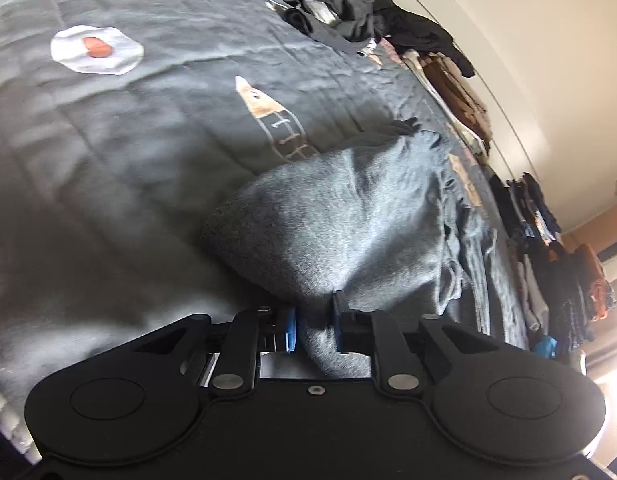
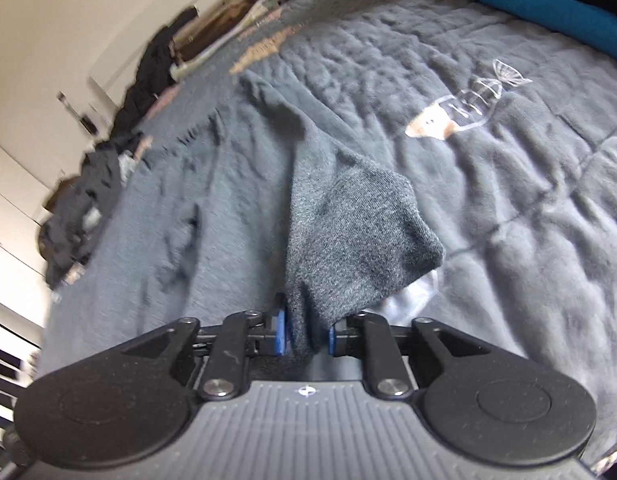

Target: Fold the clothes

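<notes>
Left claw (image 1: 314,326) stood slightly parted, a bunched fold of the grey knit garment (image 1: 348,216) between its blue pads, which seemed to touch the cloth. Right claw (image 2: 306,334) likewise held another fold of it (image 2: 348,236), narrowly open. The garment draped across a grey quilted bed (image 1: 128,140). Dark clothes were heaped (image 1: 348,12) along the far edge, beside folded stacks (image 1: 548,248).

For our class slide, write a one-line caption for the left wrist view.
Left gripper with grey garment between its blue pads, above the dark bedspread.
</notes>
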The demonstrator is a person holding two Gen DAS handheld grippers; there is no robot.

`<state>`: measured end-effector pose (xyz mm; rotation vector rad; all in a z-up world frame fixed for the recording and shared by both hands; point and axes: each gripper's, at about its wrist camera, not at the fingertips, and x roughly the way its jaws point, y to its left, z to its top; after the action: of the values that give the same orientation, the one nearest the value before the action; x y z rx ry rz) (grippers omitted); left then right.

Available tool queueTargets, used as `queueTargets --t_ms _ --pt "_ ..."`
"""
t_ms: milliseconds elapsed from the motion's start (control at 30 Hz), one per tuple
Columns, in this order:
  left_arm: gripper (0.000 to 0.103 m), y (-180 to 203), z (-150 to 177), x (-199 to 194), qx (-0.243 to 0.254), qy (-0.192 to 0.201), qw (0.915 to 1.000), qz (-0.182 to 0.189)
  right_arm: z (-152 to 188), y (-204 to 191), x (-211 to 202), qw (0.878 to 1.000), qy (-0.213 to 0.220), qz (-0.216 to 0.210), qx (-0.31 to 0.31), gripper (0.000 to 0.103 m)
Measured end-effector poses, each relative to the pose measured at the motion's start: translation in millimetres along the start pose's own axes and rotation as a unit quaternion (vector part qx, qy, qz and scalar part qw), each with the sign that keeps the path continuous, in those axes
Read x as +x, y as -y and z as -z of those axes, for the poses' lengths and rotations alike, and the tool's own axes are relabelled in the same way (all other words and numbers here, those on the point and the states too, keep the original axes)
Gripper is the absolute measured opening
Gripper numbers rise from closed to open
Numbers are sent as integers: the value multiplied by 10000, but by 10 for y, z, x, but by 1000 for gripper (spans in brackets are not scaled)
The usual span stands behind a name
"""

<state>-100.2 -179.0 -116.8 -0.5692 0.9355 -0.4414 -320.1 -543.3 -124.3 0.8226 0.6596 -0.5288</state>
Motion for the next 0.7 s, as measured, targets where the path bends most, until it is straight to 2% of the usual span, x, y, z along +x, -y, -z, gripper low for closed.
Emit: queueTargets --t_ms 67,133,233,367,433,467,500,533,600,700 --pt "31 -15 9 -62 168 75 9998 -121 71 -3 -28 9993 16 280 -234 46" --pt "45 -24 8 -126 308 160 9990 -275 138 -30 -93 9973 97 477 -545 51" --pt "48 14 1 -275 676 365 9960 -455 226 -127 -229 9911 336 699 -1084 61" --pt "49 162 27 -477 1335 715 9852 -799 306 -229 -420 9821 655 693 -1623 68" --pt "52 272 34 -559 1613 826 9802 -802 319 -269 -490 9788 740 645 -1796 70" --pt "57 340 52 -590 1827 891 9761 -765 324 -290 -525 9771 780 617 -1881 71" --pt "66 411 73 -619 2057 957 9713 -720 321 -322 -559 9759 792 556 -1957 72" --pt "70 482 94 -648 2286 1023 9658 -674 324 -346 -589 9746 787 512 -2033 73" --pt "70 616 138 -656 2620 1148 9569 -493 318 -382 -650 9721 821 471 -2146 74" --pt "70 770 114 -588 2868 1131 9510 -239 296 -418 -745 9691 940 459 -2232 75"
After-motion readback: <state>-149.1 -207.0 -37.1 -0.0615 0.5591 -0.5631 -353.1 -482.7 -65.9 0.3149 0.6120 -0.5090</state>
